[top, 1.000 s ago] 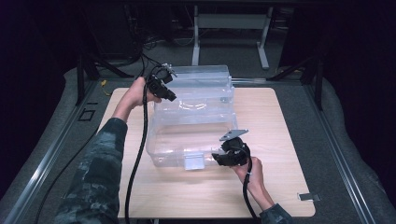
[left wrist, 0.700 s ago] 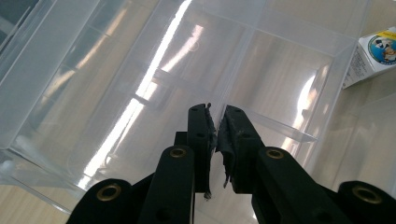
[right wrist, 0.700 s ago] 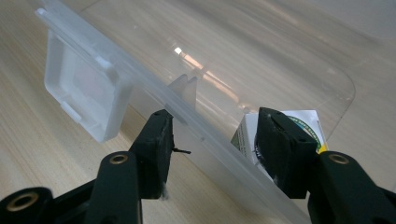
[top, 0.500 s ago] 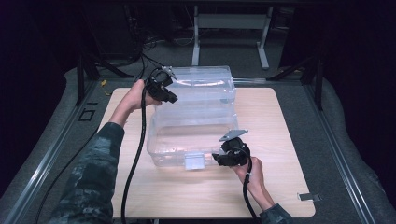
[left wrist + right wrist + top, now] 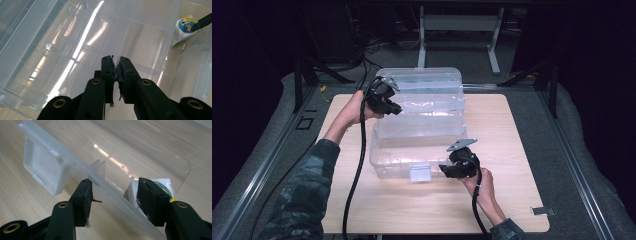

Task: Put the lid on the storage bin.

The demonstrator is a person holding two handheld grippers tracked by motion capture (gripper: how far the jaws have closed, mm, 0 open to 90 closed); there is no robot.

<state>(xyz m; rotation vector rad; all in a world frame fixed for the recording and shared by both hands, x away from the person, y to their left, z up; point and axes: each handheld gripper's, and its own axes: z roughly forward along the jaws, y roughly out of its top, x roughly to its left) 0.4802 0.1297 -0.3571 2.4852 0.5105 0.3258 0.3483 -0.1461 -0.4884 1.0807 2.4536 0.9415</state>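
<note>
At the bin's (image 5: 422,125) far-left rim, left hand-held gripper (image 5: 384,100) — jaws closed.

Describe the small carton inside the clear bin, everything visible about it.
The small carton is a white box with a round panda-like picture and yellow and green print, seemingly cardboard. It sits inside the clear plastic bin near its front wall. In the right gripper view the right tongs stand open astride that wall, one jaw outside, the other by the carton; contact is unclear.

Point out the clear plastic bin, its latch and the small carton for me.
clear plastic bin (image 5: 422,135): high view, near side wall.
latch (image 5: 42,171): right gripper view, flat white face.
small carton (image 5: 183,30): left gripper view, printed side.
</note>
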